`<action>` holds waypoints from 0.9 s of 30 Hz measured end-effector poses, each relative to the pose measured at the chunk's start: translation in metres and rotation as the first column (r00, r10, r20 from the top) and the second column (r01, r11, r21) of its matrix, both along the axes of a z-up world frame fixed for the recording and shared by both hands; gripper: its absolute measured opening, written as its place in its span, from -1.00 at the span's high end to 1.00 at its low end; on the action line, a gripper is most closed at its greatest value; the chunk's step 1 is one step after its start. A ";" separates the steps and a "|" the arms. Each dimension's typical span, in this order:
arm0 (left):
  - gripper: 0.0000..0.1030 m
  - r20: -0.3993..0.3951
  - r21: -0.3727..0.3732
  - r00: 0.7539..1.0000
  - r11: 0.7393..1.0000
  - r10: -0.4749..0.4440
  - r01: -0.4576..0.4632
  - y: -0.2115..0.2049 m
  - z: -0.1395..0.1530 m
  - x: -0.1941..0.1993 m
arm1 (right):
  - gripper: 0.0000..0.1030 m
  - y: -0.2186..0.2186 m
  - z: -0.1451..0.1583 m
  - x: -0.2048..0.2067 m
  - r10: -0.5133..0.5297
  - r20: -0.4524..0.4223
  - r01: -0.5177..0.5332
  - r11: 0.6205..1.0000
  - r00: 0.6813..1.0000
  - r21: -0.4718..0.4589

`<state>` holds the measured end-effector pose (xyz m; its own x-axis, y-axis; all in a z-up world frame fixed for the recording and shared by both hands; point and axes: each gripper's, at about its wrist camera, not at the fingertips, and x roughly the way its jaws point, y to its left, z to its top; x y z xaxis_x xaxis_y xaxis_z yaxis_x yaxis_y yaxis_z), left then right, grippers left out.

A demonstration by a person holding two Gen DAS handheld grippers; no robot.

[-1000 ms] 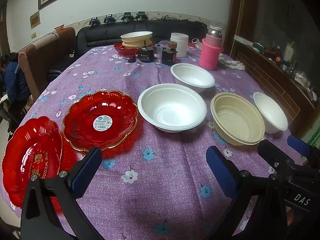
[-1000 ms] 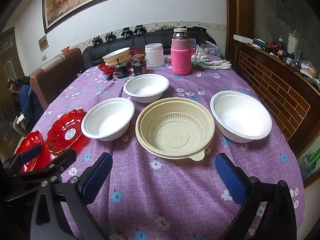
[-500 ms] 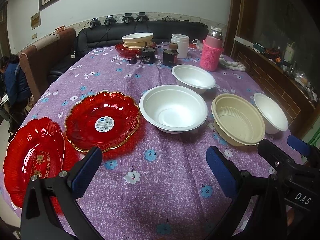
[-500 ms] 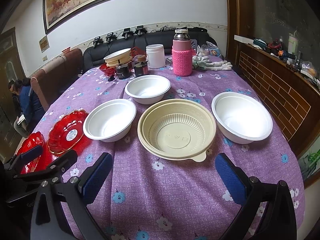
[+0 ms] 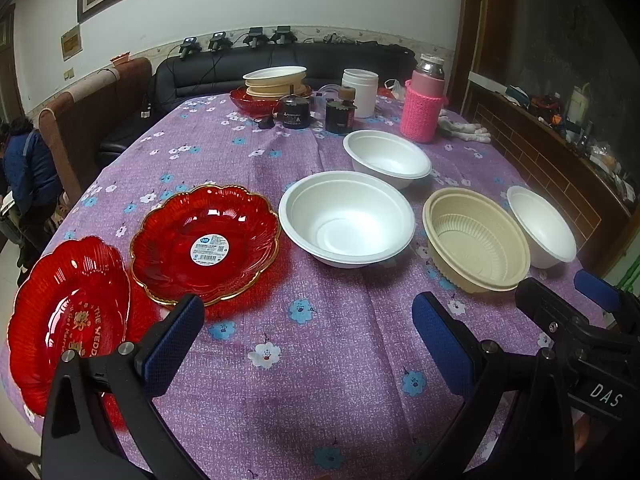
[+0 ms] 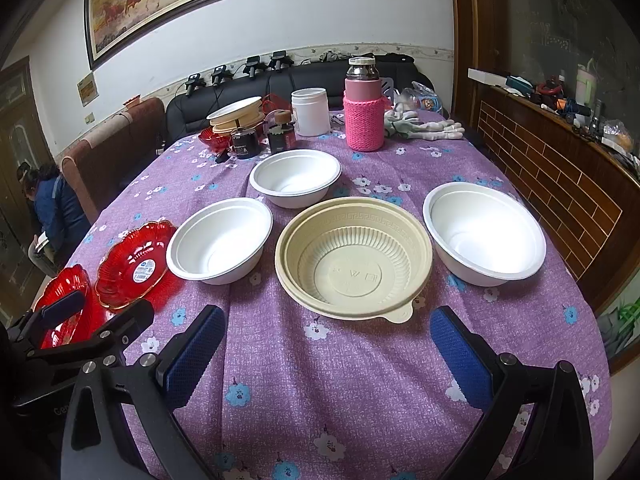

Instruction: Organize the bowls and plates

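Over the desk's near edge, I am holding both grippers, left and right, fingers apart and empty; bowls and red plates are sitting along that edge.

Purple tablecloth with blue and white flowers. Two red plates, nearer-centre one gold-rimmed. Three white bowls, one beige ribbed bowl. Pink knitted sleeve on bottle. Blue gripper pads.
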<state>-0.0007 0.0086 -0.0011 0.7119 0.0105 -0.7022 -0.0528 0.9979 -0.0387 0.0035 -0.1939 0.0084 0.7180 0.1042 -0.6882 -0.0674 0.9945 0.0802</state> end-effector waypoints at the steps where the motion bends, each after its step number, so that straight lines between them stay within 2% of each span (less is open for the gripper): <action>1: -1.00 -0.002 0.000 1.000 1.000 -0.001 0.001 0.000 0.000 0.000 | -1.00 0.000 0.000 0.000 0.001 0.000 -0.001 1.000 1.000 0.000; 27: -1.00 -0.002 0.004 1.000 1.000 -0.004 0.004 -0.003 0.000 -0.001 | -1.00 -0.002 0.002 0.000 -0.005 0.001 0.005 1.000 1.000 -0.002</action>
<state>-0.0014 0.0057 -0.0013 0.7108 0.0108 -0.7033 -0.0492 0.9982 -0.0344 0.0030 -0.1957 0.0099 0.7193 0.0990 -0.6876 -0.0624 0.9950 0.0779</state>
